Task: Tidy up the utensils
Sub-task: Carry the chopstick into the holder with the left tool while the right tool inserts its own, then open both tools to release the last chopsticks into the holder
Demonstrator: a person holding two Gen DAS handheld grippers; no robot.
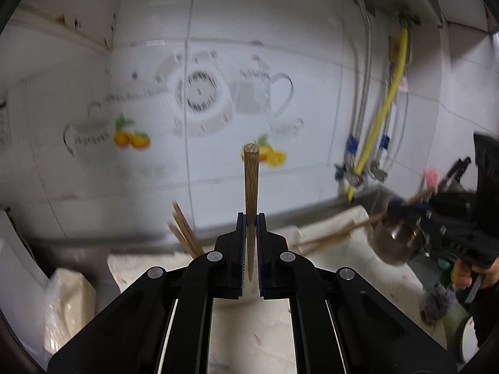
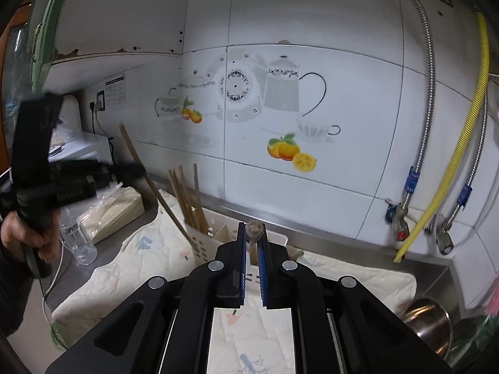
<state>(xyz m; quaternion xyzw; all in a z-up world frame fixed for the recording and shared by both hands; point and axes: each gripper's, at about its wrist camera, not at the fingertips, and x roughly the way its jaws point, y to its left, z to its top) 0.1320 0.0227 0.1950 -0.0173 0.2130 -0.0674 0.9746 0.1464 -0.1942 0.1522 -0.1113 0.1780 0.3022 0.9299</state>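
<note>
My left gripper (image 1: pixel 250 218) is shut on a wooden chopstick (image 1: pixel 251 184) that stands upright between its pads. It also shows in the right wrist view (image 2: pixel 137 170), holding that chopstick (image 2: pixel 146 177) slanted down toward the white utensil holder (image 2: pixel 202 240). My right gripper (image 2: pixel 252 233) is shut on another chopstick (image 2: pixel 254 230), seen end-on over the holder; it also shows in the left wrist view (image 1: pixel 405 207). Several chopsticks (image 2: pixel 187 196) stand in the holder, also seen in the left wrist view (image 1: pixel 184 230).
A quilted cloth (image 2: pixel 124 268) covers the counter. A steel pot (image 2: pixel 428 321) sits at the right, a glass (image 2: pixel 78 240) and a bagged paper stack (image 2: pixel 115 208) at the left. Hoses (image 2: pixel 461 143) run down the tiled wall.
</note>
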